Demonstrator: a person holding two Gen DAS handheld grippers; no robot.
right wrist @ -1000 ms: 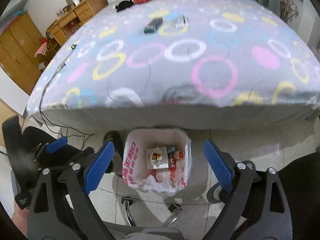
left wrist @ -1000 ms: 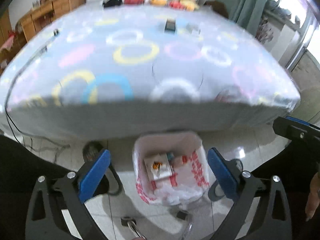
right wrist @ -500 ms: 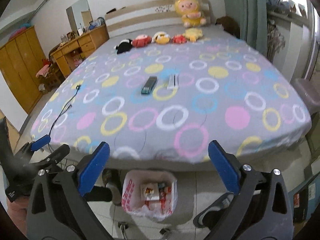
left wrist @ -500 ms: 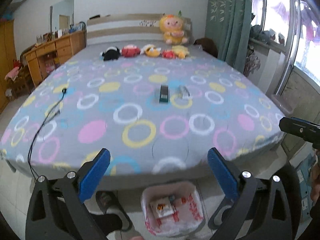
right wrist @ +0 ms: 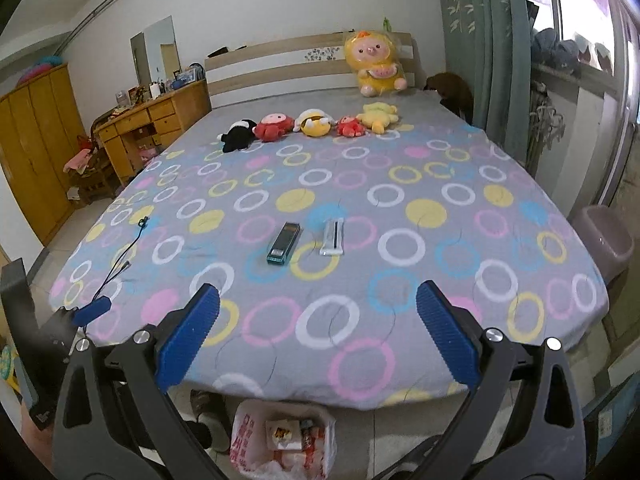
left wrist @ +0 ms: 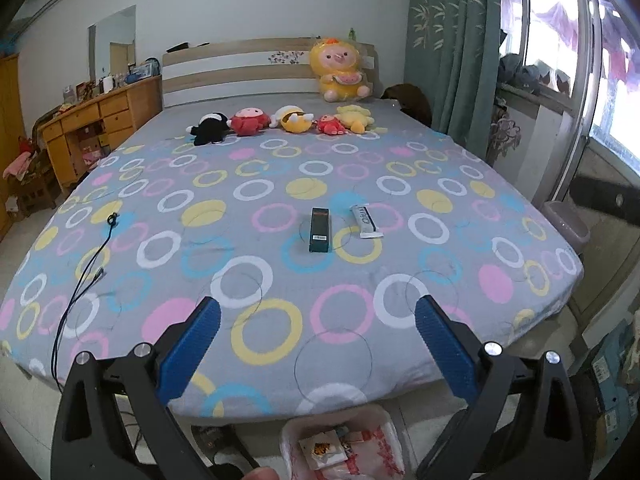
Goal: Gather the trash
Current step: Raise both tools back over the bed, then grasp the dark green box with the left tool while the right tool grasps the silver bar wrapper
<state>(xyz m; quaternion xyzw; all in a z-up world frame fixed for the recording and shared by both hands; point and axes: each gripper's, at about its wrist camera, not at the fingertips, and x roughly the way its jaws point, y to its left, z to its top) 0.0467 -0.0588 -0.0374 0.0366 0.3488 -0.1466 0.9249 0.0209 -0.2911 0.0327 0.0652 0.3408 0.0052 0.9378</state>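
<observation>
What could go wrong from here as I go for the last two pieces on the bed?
The green box and the white wrapper lie close together mid-bed, so wide-open jaws may knock one while closing on the other. Both lie flat on soft bedding, so the fingers could snag fabric. The cable trails along the bed's left side, and the left gripper might catch it.

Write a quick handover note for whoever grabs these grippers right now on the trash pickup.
Left gripper: open, empty.
Right gripper: open, empty.
Trash bin: on the floor at the foot of the bed, already holding wrappers.
Left: dark green box and white tube, side by side mid-bed, untouched.
Leave the plush toys and cable.
</observation>
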